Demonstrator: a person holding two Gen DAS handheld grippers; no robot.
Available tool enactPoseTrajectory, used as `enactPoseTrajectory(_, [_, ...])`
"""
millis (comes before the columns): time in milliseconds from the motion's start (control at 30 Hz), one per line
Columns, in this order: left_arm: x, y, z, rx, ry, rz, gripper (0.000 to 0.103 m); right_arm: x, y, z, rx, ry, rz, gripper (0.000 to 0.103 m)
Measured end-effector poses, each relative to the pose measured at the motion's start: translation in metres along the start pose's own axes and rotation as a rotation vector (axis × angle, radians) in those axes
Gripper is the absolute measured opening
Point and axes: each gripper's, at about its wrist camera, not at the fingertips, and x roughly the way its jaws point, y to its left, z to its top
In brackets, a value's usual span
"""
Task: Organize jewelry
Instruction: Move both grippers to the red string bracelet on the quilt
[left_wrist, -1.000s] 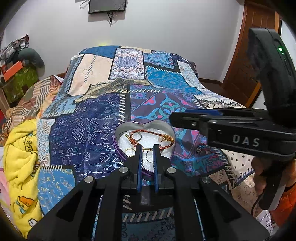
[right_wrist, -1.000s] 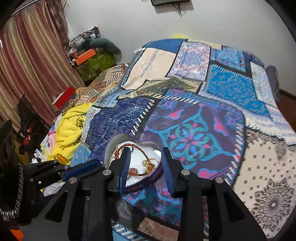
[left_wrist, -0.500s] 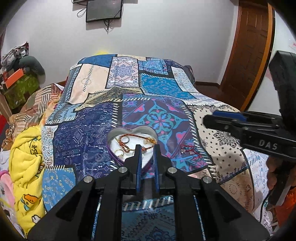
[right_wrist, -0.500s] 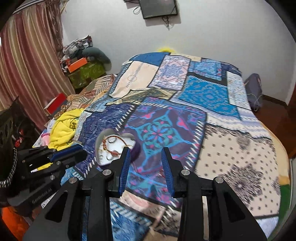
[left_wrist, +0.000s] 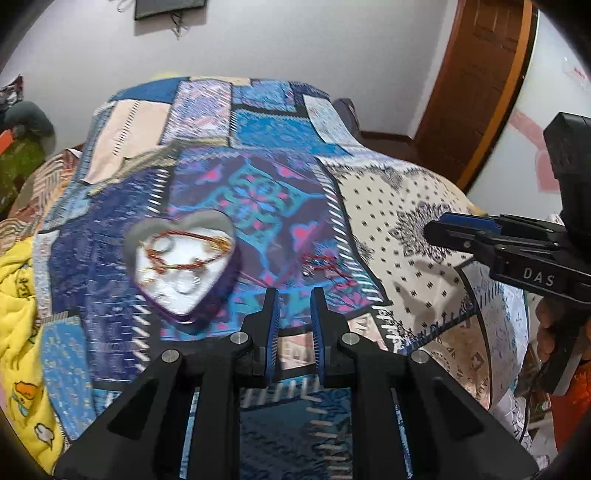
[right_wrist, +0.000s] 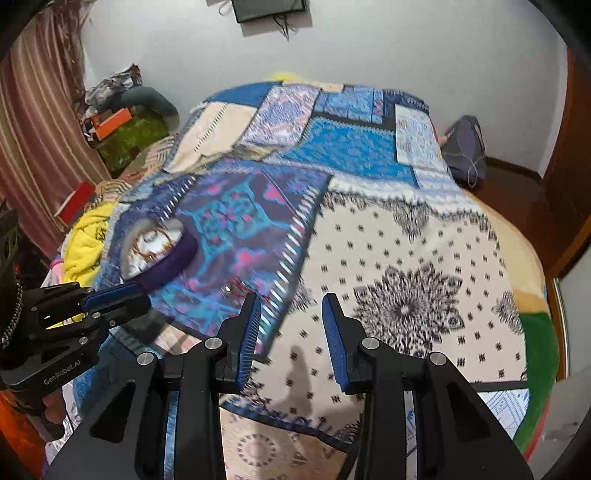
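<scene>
A second ago both grippers hung right over the heart-shaped tin (left_wrist: 184, 266), its rim just past our fingertips; now we have swung both away toward the bed's right side, and the tin sits off to the left in each wrist view, resting on the patchwork bedspread (left_wrist: 258, 122) in the near half of the bed, toward its left edge. Inside the tin we can make out a red-and-gold beaded bracelet (left_wrist: 184, 254) and a few rings, blurred. We read this as one piece dropped off and the next one sought. That next piece looks to be the small red-corded item (left_wrist: 325, 264) lying loose on the bedspread, right of the tin and near the seam where the purple patch meets the cream dotted one; the blur keeps us from saying whether it is a bracelet or a necklace. The left gripper (left_wrist: 292, 314) has its jaws opening, a narrow gap with nothing between them, and the red piece lies just beyond their tips, slightly to the right. The right gripper (right_wrist: 290, 321) holds its jaws partly spread and empty; in its view the red piece (right_wrist: 240, 286) lies just past the left jaw, outside the gap.
</scene>
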Motion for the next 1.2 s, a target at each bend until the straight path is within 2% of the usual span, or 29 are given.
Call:
enactPoseTrajectory(233, [0.033, -0.007, 0.002, -0.007, 0.068, -0.046, 0.016, 0.018, -0.010, -0.009, 0.013, 0.048, 0.010, 0.031])
enactPoseTrajectory(567, [0.073, -0.003, 0.016, -0.011, 0.102, -0.018, 0.016, 0.045, -0.004, -0.007, -0.032, 0.100, 0.045, 0.031])
enactPoseTrajectory(800, [0.087, -0.009, 0.021, 0.044, 0.107, -0.021, 0.015, 0.055, -0.005, -0.005, -0.015, 0.110, 0.074, 0.031])
enactPoseTrajectory(967, [0.093, -0.005, 0.025, 0.031, 0.107, -0.046, 0.015, 0.058, -0.004, -0.003, -0.019, 0.105, 0.077, 0.031])
enactPoseTrajectory(1033, [0.093, -0.004, 0.025, 0.028, 0.103, -0.043, 0.010, 0.060, -0.003, -0.003, -0.023, 0.107, 0.075, 0.031])
enactPoseTrajectory(1200, [0.089, -0.002, 0.023, 0.017, 0.093, -0.045, 0.008, 0.059, 0.000, -0.003, -0.033, 0.115, 0.081, 0.031])
